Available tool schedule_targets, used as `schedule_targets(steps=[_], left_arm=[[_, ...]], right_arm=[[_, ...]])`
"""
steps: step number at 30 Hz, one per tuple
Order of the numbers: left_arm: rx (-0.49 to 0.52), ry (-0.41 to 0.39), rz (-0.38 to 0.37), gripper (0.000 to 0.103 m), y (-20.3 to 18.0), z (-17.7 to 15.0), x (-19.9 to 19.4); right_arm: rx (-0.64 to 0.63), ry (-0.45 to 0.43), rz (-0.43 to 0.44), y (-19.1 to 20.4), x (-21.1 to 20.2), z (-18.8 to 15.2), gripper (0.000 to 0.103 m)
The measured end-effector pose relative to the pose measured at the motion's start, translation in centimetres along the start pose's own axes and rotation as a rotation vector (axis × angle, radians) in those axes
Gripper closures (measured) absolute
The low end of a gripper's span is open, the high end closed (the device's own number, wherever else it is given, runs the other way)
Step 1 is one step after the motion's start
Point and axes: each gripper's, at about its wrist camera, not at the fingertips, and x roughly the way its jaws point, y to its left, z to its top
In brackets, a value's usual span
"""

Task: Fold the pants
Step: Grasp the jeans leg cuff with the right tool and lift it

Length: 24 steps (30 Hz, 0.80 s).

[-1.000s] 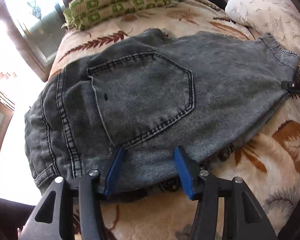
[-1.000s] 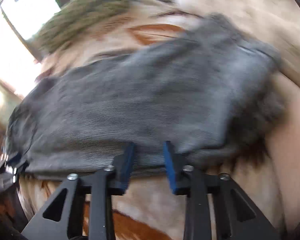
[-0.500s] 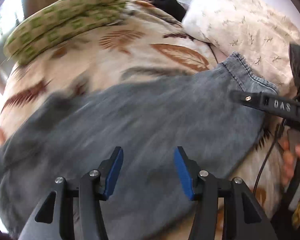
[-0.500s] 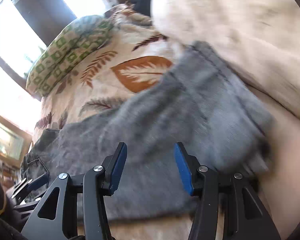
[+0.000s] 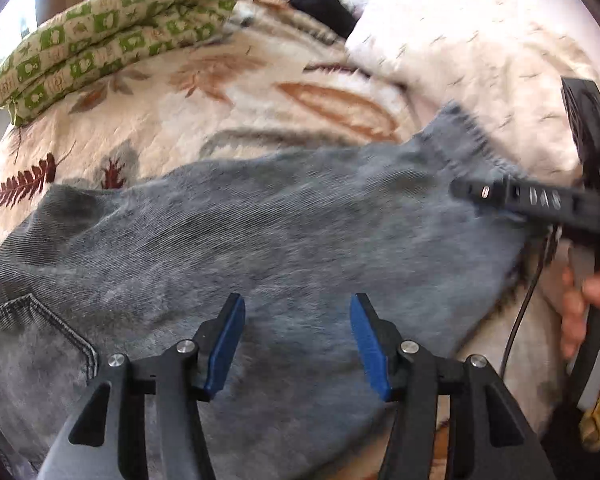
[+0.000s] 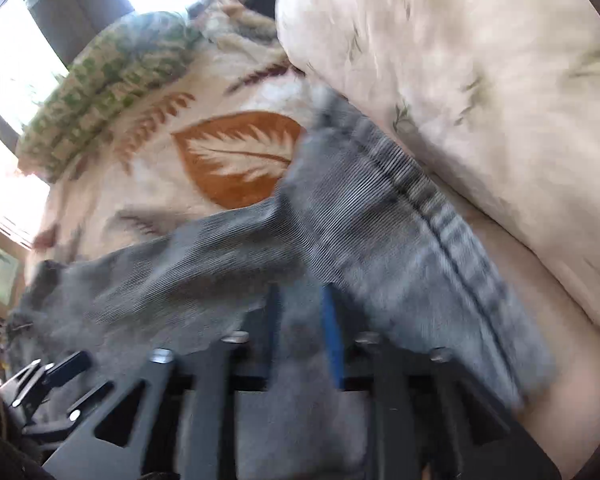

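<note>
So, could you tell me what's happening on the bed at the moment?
A person holding a gripper in each hand is folding grey jeans spread on a leaf-patterned blanket. The right gripper is closing at the hem end of the leg, with denim bunched between its jaws. The left gripper hovers open over the middle of the jeans, gripping nothing. A folded green quilt and a pillow lie beyond.

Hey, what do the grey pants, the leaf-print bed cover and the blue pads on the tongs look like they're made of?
Faded grey pants: denim, by the fine diagonal ribbing, stitched hem and pocket seam; matte, washed-out finish.
Cream leaf-print bed cover: a soft plush or fleece blanket, judging by its fuzzy nap; the exact fibre is unclear.
Blue pads on the left tongs: probably rubber or soft plastic, smooth and matte, mounted on black hard-plastic arms.
</note>
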Motion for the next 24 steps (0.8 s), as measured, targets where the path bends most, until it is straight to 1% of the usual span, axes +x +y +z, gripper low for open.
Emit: schedule_targets(steps=[1, 3, 4, 5, 6, 8, 10, 11, 12, 14, 15, 16, 18, 21, 22, 24], left_arm=[[0.008, 0.011, -0.004, 0.045, -0.3, -0.5, 0.0], [0.019, 0.078, 0.006, 0.04, -0.7, -2.0, 1.3], [0.056, 0.046, 0.04, 0.039, -1.5, -2.8, 1.4], [0.092, 0.005, 0.073, 0.039, -2.3, -3.5, 1.0], [0.096, -0.003, 0.085, 0.039, -2.6, -4.0, 0.8], [0.062, 0.001, 0.058, 0.039, -2.2, -4.1, 0.3], [0.033, 0.019, 0.028, 0.039, -1.6, -4.2, -0.3], [0.019, 0.02, 0.021, 0.039, -1.4, -4.1, -0.5], [-0.001, 0.024, 0.011, 0.039, -1.3, -3.9, -0.6], [-0.054, 0.013, -0.017, 0.039, -0.9, -3.4, -1.0], [-0.08, 0.005, -0.03, 0.039, -0.7, -3.1, -1.1], [-0.101, 0.0, -0.04, 0.039, -0.6, -2.6, -1.2], [-0.111, -0.005, -0.049, 0.039, -0.8, -1.7, -1.0], [-0.077, -0.018, -0.042, 0.039, -1.7, -0.6, -0.5], [-0.065, -0.02, -0.042, 0.039, -2.0, -0.5, -0.2], [-0.051, 0.012, -0.044, 0.039, -2.4, -0.6, 1.1]], right_arm=[[-0.019, 0.004, -0.009, 0.5, -0.6, -1.0, 0.061], [-0.044, 0.055, -0.032, 0.8, -0.1, -2.8, 0.06], [-0.038, 0.114, -0.047, 0.4, 1.1, -3.8, 0.06], [-0.034, 0.085, -0.036, 0.0, 1.2, -4.2, 0.06], [-0.032, 0.088, -0.039, 0.0, 1.0, -4.1, 0.061], [0.014, 0.107, -0.036, -0.2, 0.2, -3.9, 0.059], [0.101, 0.065, 0.005, -1.1, -2.0, -4.5, 0.058], [0.115, 0.04, 0.005, -1.4, -3.0, -4.9, 0.054], [0.119, 0.006, -0.014, -1.7, -4.4, -5.7, 0.051], [0.141, -0.024, -0.057, -2.3, -5.7, -6.8, 0.033], [0.169, -0.037, -0.065, -2.7, -6.0, -7.5, 0.031], [0.21, -0.038, -0.06, -3.1, -6.1, -8.1, 0.03], [0.258, -0.015, -0.057, -4.0, -5.4, -8.3, 0.029], [0.34, 0.018, -0.03, -4.9, -4.1, -8.3, 0.028], [0.381, 0.017, -0.013, -5.5, -3.7, -8.4, 0.025], [0.42, -0.026, -0.008, -6.0, -3.8, -8.4, 0.022]])
